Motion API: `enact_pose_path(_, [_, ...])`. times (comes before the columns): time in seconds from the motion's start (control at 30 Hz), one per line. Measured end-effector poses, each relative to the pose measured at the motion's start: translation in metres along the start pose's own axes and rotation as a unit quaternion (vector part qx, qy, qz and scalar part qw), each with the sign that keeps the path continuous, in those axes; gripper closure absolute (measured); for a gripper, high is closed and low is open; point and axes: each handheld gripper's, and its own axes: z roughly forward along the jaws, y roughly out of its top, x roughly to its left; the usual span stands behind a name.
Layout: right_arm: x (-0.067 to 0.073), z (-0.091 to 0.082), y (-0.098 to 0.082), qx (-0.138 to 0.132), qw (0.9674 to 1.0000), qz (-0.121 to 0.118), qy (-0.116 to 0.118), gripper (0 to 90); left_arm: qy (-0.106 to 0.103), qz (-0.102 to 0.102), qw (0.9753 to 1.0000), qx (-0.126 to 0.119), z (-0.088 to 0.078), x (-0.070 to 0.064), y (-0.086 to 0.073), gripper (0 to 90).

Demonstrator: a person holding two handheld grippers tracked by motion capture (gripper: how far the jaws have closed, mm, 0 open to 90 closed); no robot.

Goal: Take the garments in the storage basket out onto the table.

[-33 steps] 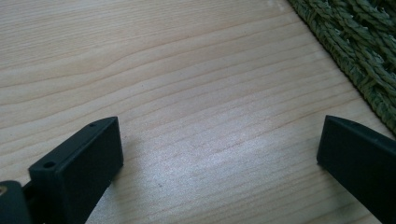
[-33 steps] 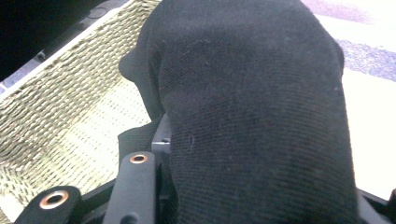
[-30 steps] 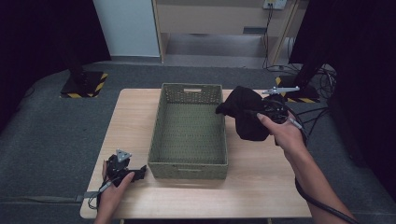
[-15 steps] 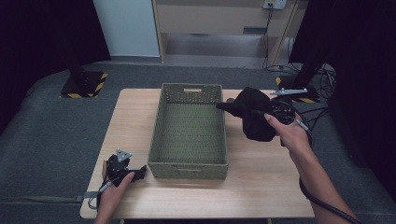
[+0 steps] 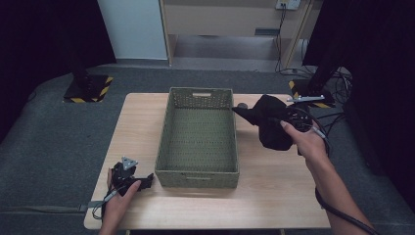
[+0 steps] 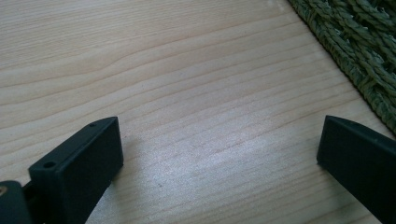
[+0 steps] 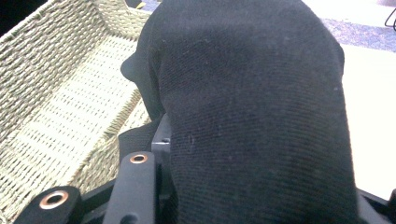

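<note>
A green woven basket (image 5: 198,178) stands in the middle of the wooden table (image 5: 274,196), with nothing inside it. My right gripper (image 5: 292,119) hangs just right of the basket's far half, shut on a black cloth (image 5: 266,122). The cloth drapes over the jaws and hides their tips. In the right gripper view the black cloth (image 7: 252,102) covers the fingers (image 7: 135,186), and the basket (image 7: 60,93) lies to the left. My left gripper (image 5: 146,180) rests on the table by the basket's near left corner. Its jaws stand open over bare wood (image 6: 219,135).
Two stand bases with yellow-black stripes sit on the grey floor, one at the far left (image 5: 88,88) and one at the far right (image 5: 313,95). Cables (image 5: 337,112) lie beyond the table's right edge. A cabinet stands behind.
My right hand has drifted a little right and lower with the black cloth. The left gripper has kept still.
</note>
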Motion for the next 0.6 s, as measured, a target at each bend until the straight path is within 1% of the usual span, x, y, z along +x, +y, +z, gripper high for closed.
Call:
enact_pose_path(0.2, [-0.005, 0.003, -0.003, 0.006, 1.0000, 0.005, -0.004, 58.2, 0.000, 0.000, 1.0000, 0.000, 0.000, 0.000, 0.000, 0.0])
enact_pose_path(0.27, [-0.006, 0.005, -0.004, 0.010, 0.9999, 0.003, -0.007, 58.2, 0.000, 0.000, 1.0000, 0.000, 0.000, 0.000, 0.000, 0.0])
enact_pose_path(0.4, [-0.008, 0.008, -0.006, 0.011, 0.9999, 0.007, -0.008, 58.2, 0.000, 0.000, 1.0000, 0.000, 0.000, 0.000, 0.000, 0.0])
enact_pose_path(0.6, [-0.007, 0.012, -0.007, 0.013, 0.9999, 0.007, -0.008, 58.3, 0.000, 0.000, 1.0000, 0.000, 0.000, 0.000, 0.000, 0.0])
